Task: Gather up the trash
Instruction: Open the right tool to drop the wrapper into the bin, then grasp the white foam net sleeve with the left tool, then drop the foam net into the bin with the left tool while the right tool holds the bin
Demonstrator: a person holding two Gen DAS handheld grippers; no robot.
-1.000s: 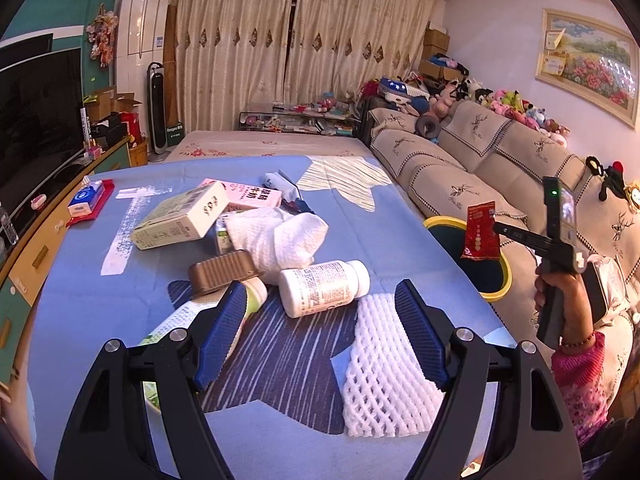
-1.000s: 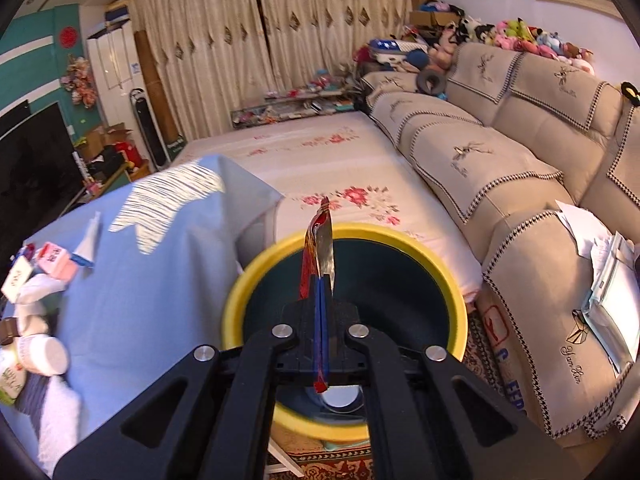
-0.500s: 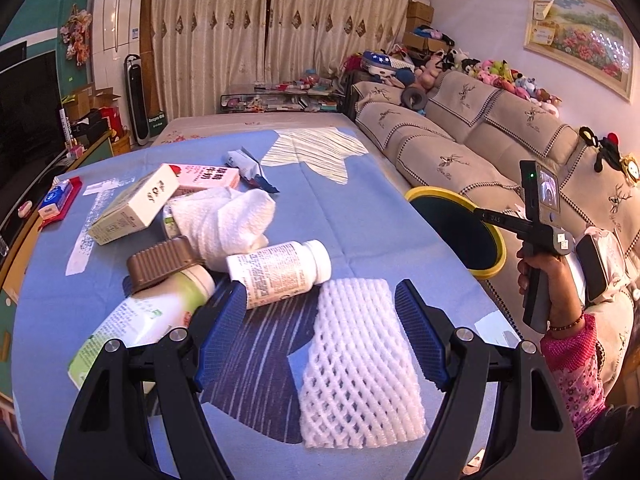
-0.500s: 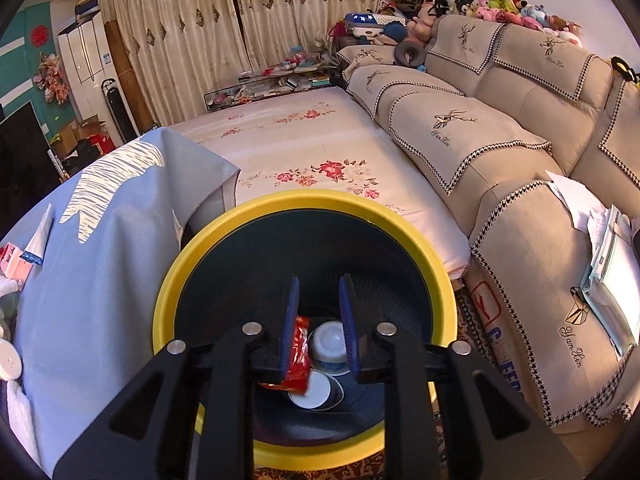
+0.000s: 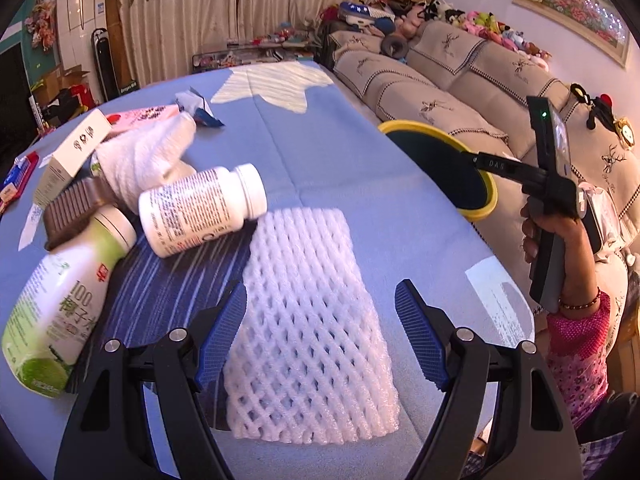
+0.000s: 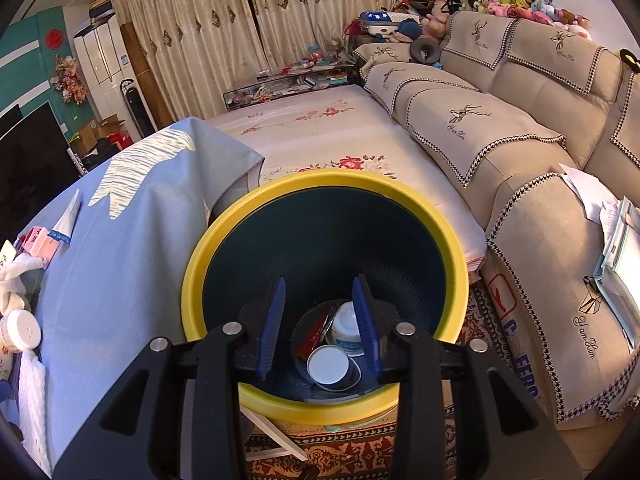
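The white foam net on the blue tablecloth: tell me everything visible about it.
The white foam net is a flattened sleeve of soft-looking foam mesh with diamond-shaped holes, roughly rectangular. It lies flat on the blue tablecloth, partly over its dark striped patch. Its far corner lies at the white pill bottle; contact is unclear. The open left gripper frames its near half, pads not pressing it.

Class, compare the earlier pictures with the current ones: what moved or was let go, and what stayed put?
The right tool, earlier shut on a red wrapper above the yellow-rimmed bin, let it go; its jaws are opening, and the wrapper lies inside the bin. The left tool came closer to the white foam net, jaws wide open. The bottles and boxes on the table stayed put.
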